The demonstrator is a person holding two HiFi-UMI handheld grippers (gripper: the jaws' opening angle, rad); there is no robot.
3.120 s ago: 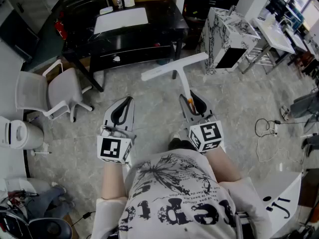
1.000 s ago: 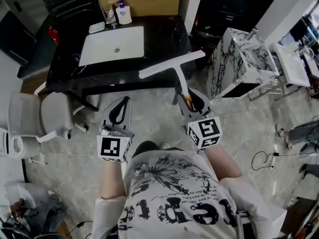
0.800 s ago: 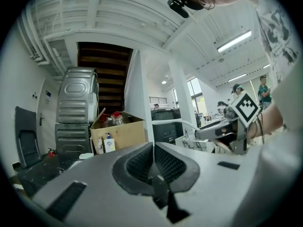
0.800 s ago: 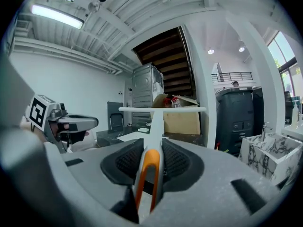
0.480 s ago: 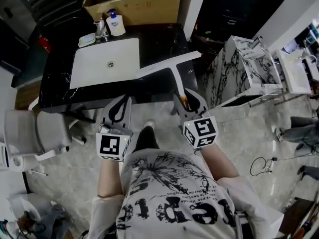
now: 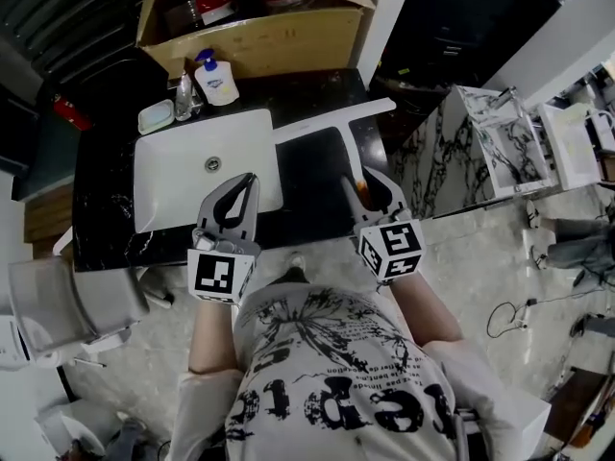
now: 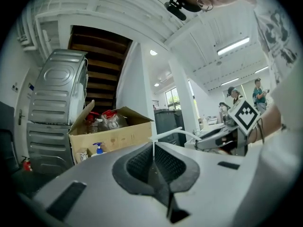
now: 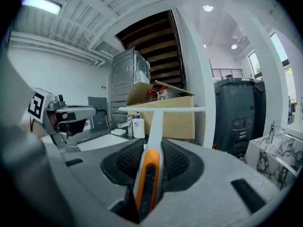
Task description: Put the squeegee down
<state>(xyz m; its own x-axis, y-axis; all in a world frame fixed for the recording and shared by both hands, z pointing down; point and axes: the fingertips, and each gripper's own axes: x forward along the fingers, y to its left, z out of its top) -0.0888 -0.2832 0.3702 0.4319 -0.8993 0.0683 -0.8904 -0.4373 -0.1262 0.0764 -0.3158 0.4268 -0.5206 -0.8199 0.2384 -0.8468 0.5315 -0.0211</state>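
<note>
While clamped between ribbed pads of the right tool, a white T-shaped squeegee, orange-striped grip; left tool clenched.

The person has walked up to the black counter, which earlier lay well ahead across the floor. The squeegee in the right gripper, once above bare floor, now hangs over the counter just right of the white sink. The left gripper now reaches over the sink's near edge. The cardboard box looms closer.
</note>
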